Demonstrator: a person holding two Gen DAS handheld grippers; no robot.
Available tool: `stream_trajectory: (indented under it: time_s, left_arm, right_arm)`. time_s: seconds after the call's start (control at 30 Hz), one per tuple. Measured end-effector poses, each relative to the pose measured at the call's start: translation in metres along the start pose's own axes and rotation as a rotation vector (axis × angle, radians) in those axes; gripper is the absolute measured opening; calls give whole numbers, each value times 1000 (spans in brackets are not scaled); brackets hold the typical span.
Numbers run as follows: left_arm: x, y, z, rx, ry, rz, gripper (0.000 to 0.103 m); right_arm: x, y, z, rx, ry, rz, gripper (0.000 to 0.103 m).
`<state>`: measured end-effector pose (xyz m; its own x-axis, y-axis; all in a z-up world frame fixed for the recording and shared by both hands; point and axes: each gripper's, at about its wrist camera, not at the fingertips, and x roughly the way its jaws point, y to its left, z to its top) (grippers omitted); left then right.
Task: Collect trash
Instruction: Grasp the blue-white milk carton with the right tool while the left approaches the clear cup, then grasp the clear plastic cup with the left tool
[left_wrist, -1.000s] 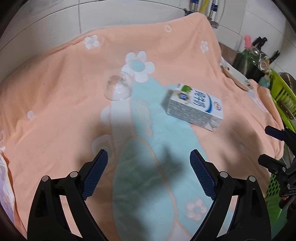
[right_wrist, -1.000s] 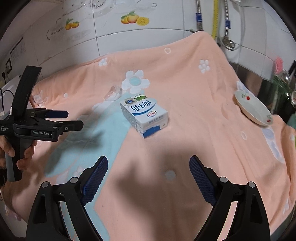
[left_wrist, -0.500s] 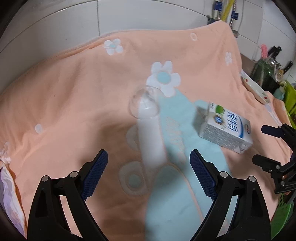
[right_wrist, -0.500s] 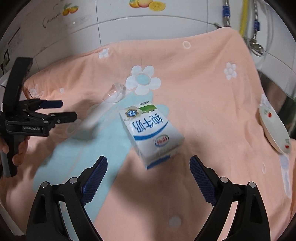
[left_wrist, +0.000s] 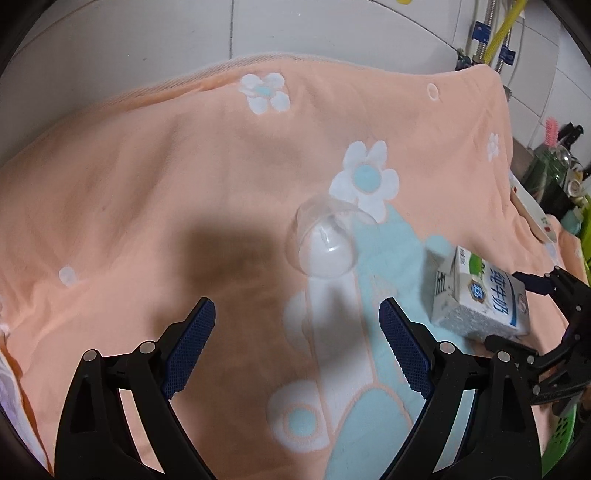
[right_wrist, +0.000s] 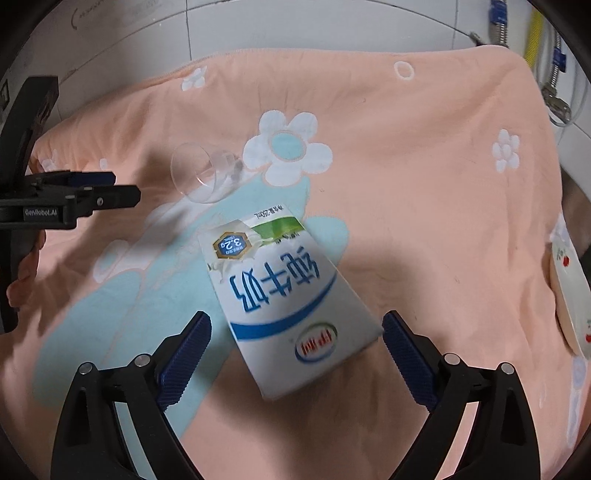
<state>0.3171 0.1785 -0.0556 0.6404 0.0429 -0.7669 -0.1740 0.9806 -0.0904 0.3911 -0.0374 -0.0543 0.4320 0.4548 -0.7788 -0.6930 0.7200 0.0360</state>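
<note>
A white and blue milk carton (right_wrist: 284, 306) lies on its side on the peach flowered cloth (right_wrist: 424, 206). My right gripper (right_wrist: 295, 354) is open, and the carton's near end lies between its blue pads without touching them. A clear plastic cup (left_wrist: 325, 240) lies tipped over on the cloth, its mouth toward the left wrist camera. My left gripper (left_wrist: 297, 350) is open a short way in front of the cup, holding nothing. In the right wrist view the cup (right_wrist: 203, 173) sits beyond the carton, with the left gripper (right_wrist: 92, 192) just left of it. The carton (left_wrist: 480, 299) also shows in the left wrist view.
A white dish (right_wrist: 569, 295) with red marks rests at the cloth's right edge. Tiled wall (left_wrist: 295, 33) and pipes (left_wrist: 506, 33) stand behind. A green basket (left_wrist: 561, 432) and dark kitchen items (left_wrist: 554, 173) sit at the far right. A hand (right_wrist: 26, 273) holds the left gripper.
Both grippers moved forward. The cup now lies much nearer the left gripper, and the carton has come between the right gripper's open fingers. Nothing was grasped.
</note>
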Motion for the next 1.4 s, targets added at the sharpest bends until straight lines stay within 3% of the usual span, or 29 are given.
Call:
stream_trajectory:
  time_s: [0.3, 0.67, 0.87, 0.93, 1.3, 1.4]
  left_arm:
    - [17, -1, 19, 33, -19, 23, 89]
    - [31, -11, 24, -9, -35, -28, 94]
    - [39, -24, 28, -33, -46, -18, 96]
    - [43, -26, 30, -47, -44, -12, 96]
    - [66, -23, 38, -121, -44, 59, 95]
    - [71, -22, 37, -125, -40, 47, 86]
  right_arm:
    - [19, 3, 14, -94, 27, -5, 91]
    - [41, 3, 21, -108, 47, 44, 91]
    - [31, 1, 17, -80, 32, 59, 67]
    - [27, 1, 15, -77, 30, 52, 64]
    - [8, -4, 3, -48, 28, 52, 63]
    - [10, -4, 3, -43, 26, 53, 63]
